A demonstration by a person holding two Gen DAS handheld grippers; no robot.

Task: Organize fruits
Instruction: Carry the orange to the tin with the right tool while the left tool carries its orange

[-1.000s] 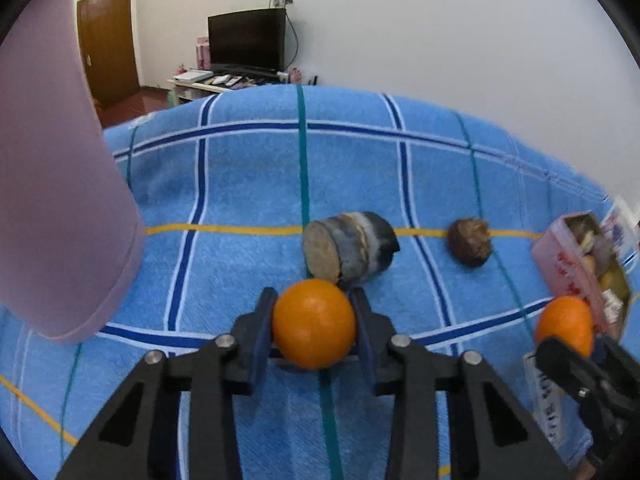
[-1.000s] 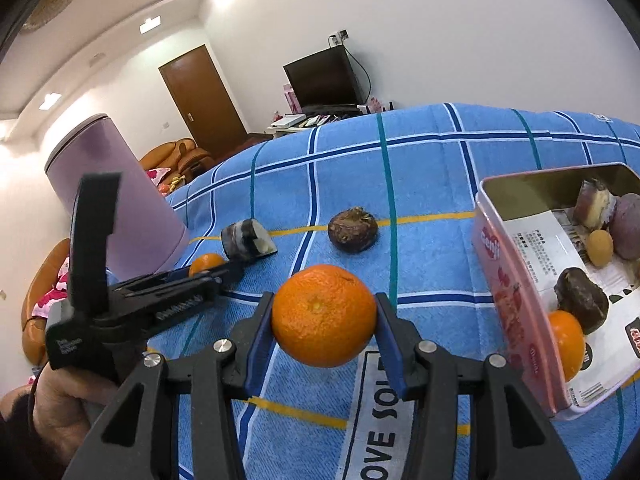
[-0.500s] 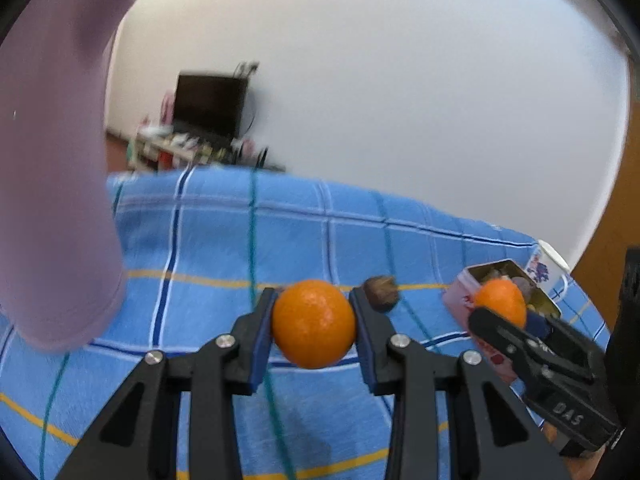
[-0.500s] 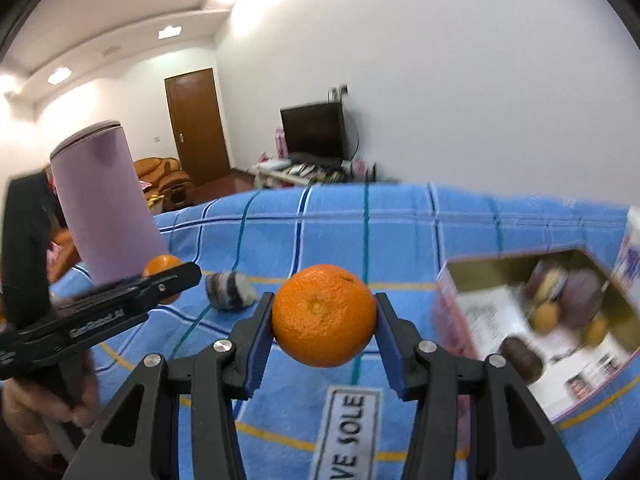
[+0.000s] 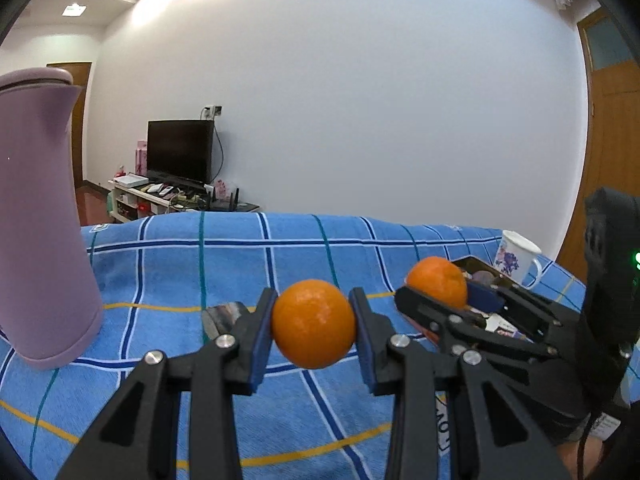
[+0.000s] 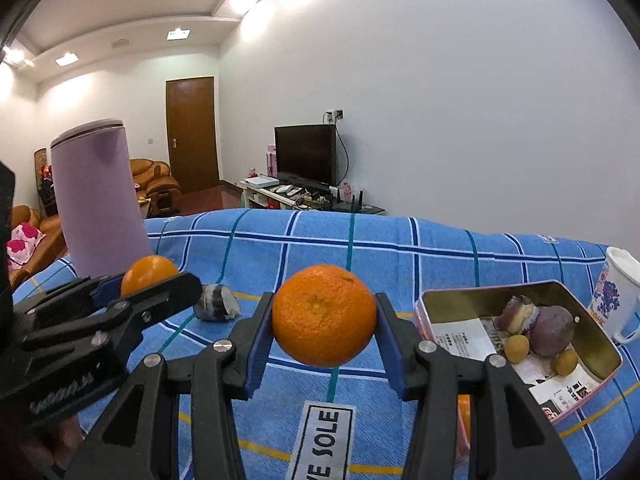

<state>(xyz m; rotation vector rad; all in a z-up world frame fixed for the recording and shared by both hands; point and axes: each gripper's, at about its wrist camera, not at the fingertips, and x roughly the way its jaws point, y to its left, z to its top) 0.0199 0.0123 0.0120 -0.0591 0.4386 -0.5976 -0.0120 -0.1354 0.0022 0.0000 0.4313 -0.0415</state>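
Blue checked cloth covers the tabletop, with the pink tin at lower right of the right wrist view. Left tool is clamped on one orange and right tool on a second orange, both carried clear of the cloth. Judged step: transport; next, lower each orange into the tin and part the jaws.

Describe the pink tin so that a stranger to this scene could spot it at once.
Start from the blue checked cloth over the table, then look to its right end, just before the white floral mug. The pink tin lies there open, gold inside, holding small fruits and printed paper. It is the only box on the cloth.
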